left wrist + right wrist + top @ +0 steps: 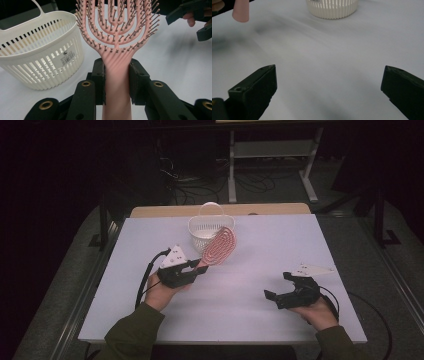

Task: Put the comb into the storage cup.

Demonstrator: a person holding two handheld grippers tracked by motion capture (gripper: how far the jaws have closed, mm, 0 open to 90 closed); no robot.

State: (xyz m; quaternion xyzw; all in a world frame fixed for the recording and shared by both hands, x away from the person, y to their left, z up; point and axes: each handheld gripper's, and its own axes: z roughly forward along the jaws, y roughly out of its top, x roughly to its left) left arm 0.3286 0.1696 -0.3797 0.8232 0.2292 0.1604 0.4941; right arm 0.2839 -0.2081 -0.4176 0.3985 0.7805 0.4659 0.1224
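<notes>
My left gripper (117, 80) pinches the pink hairbrush (117, 37) by its handle, seemingly tilted against the white slotted basket (205, 231); my right gripper (328, 92) rests with jaws spread, holding nothing.

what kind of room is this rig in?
Probably a lab or recording workspace, not a home. A bare white table stands in a dark room; behind it, loose cables trail over the floor beside a metal stand. The person works with two handheld grippers.
</notes>
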